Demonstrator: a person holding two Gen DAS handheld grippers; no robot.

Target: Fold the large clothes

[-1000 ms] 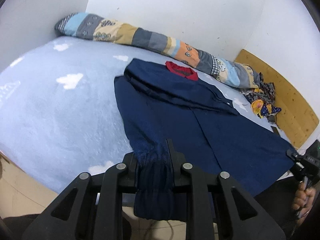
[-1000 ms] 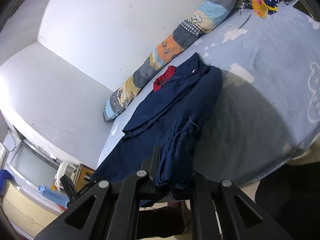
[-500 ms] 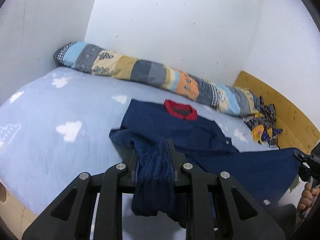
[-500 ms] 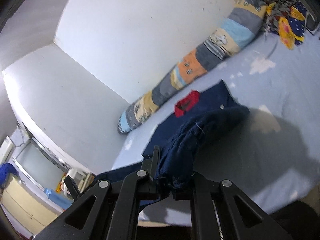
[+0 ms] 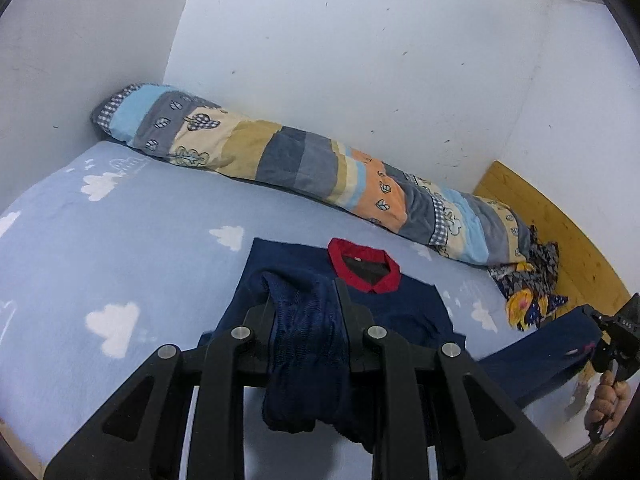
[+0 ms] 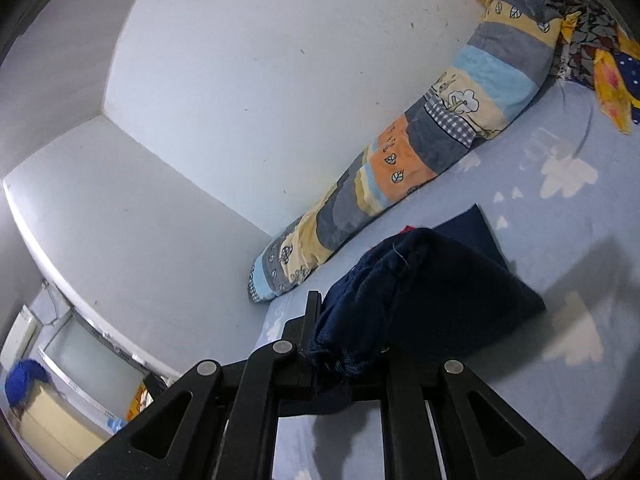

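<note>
Covering most of the scene, a blue bed (image 5: 120, 240) with white clouds carries a navy sweater (image 5: 400, 304), red collar far, lower part lifted. A patchwork bolster (image 5: 304, 160) lines the far wall. Each hand-held gripper, left (image 5: 306, 320) and right (image 6: 352, 344), is clamped on a sweater corner.

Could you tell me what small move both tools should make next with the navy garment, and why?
Probably carry both corners forward toward the red collar. The left tool and right tool each pinch the navy garment's hem, lifted off the bed, with the collar end lying flat.
</note>
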